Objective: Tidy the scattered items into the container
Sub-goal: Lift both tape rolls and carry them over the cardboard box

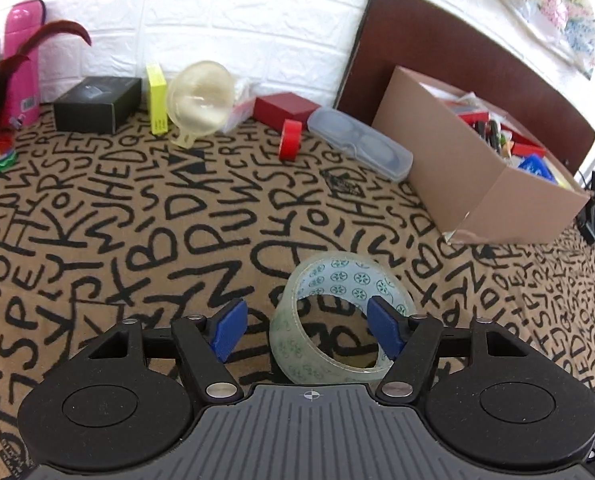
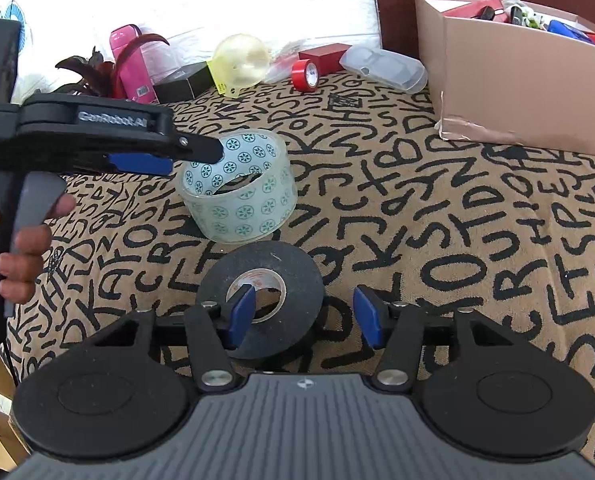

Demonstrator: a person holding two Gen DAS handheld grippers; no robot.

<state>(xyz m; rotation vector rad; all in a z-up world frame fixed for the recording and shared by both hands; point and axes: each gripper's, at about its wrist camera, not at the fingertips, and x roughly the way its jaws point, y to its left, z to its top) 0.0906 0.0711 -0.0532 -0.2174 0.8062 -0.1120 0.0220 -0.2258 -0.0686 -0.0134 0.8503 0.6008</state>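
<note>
The clear tape roll (image 1: 339, 320) lies low in the middle of the left view. The left gripper (image 1: 309, 330) is apart, one blue pad outside the roll and one inside its ring, not squeezing yet. The black tape roll (image 2: 261, 296) sits low in the right view, with the right gripper (image 2: 303, 316) apart around its rim. This looks like the grabbing step. Next, squeeze, lift, and carry to the cardboard box (image 1: 485, 184) at the upper right.
</note>
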